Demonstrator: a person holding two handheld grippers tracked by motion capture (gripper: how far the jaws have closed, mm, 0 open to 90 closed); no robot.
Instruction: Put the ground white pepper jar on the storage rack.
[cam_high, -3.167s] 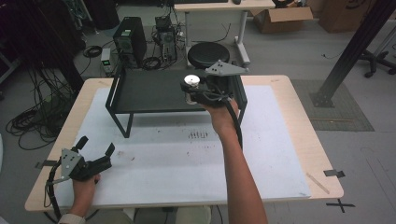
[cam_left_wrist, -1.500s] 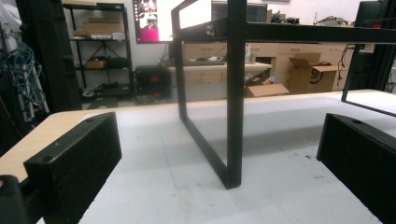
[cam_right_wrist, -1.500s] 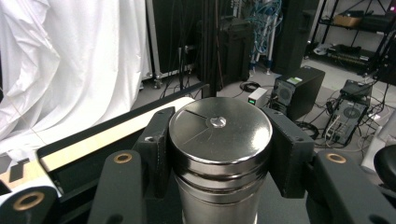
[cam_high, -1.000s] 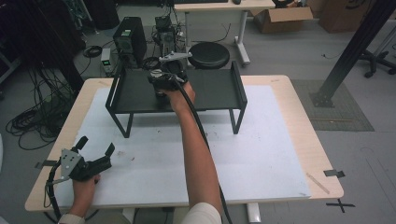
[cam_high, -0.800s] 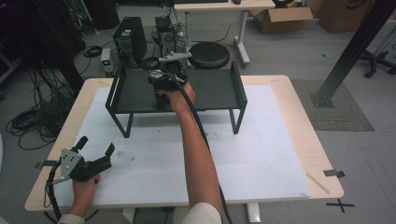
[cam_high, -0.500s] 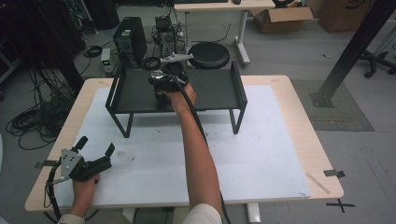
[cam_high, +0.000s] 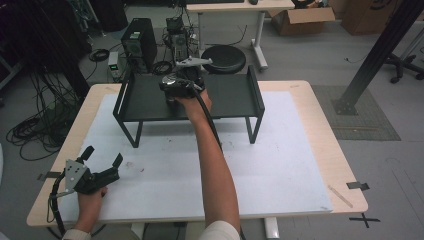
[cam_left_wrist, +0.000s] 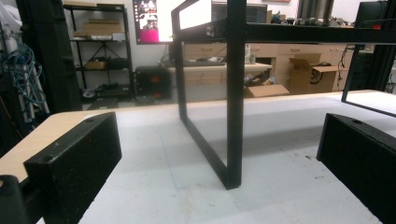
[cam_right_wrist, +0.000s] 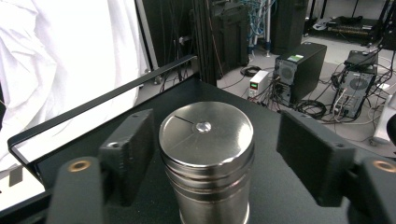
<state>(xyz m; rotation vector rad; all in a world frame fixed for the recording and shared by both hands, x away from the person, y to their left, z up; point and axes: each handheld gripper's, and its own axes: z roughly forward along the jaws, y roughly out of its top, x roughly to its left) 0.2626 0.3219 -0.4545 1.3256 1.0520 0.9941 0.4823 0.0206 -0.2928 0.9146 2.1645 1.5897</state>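
Observation:
A polished steel cylinder (cam_right_wrist: 205, 154) stands upright on the left-centre of the black rack's top shelf (cam_high: 225, 97). My right gripper (cam_right_wrist: 217, 140) is open around it: the left jaw sits close to the cylinder's side and the right jaw stands well clear. From above, the right gripper (cam_high: 175, 87) covers most of the cylinder (cam_high: 170, 80). My left gripper (cam_high: 104, 156) rests open on the white mat (cam_high: 280, 165) near the table's front left corner. In its own view the left gripper (cam_left_wrist: 219, 154) has nothing between its jaws and faces the rack's leg (cam_left_wrist: 235, 116).
The rack has raised end walls and thin legs on the far half of the mat. Beyond the table are computer towers (cam_high: 139, 42), a round black stool (cam_high: 223, 57) and a cardboard box (cam_high: 300, 20). A black post (cam_high: 375, 55) slants at the right.
Since 3.2 s ago the right gripper has carried the cylinder from the rack's right part to its left-centre. Over the last second nothing has visibly moved. The left gripper has stayed put.

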